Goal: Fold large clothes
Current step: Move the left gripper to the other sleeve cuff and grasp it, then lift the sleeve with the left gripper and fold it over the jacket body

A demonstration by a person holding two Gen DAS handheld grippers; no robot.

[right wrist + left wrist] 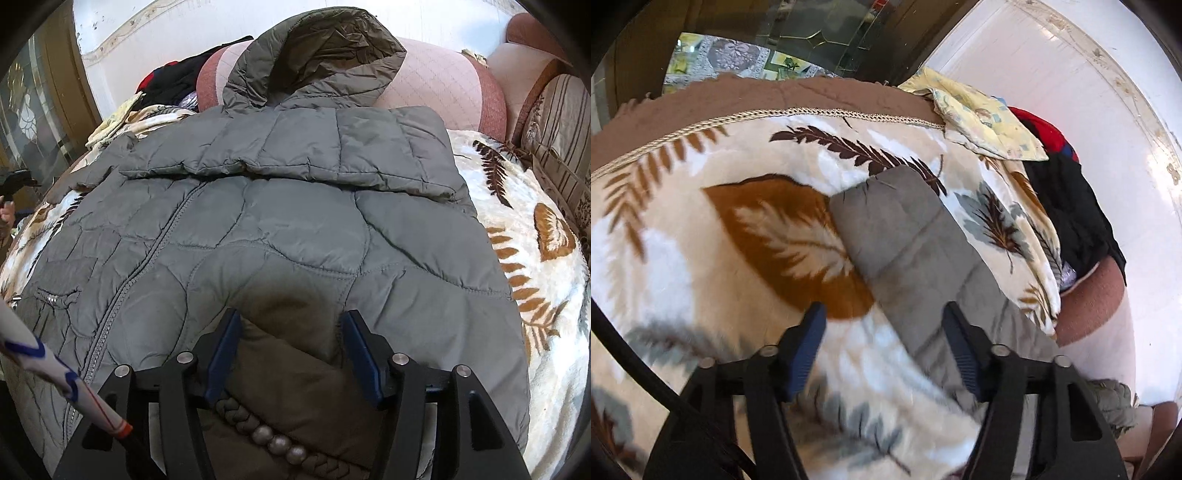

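Observation:
A grey quilted hooded jacket (280, 221) lies flat on a leaf-patterned blanket (535, 258), its hood (317, 55) propped against a pink cushion. One sleeve (332, 155) is folded across the chest. My right gripper (290, 321) is open just above the jacket's lower part, over a dark olive fold. In the left wrist view the other grey sleeve (905, 243) stretches out over the blanket (720, 240). My left gripper (882, 314) is open, hovering over the sleeve's near part, its right finger above the sleeve.
A yellow cloth (982, 118) and a red and black clothes pile (1067, 192) lie beyond the sleeve by the white wall. A pink cushion (443, 81) and a striped sofa arm (554, 122) are behind the jacket. A glass door (26, 110) stands at left.

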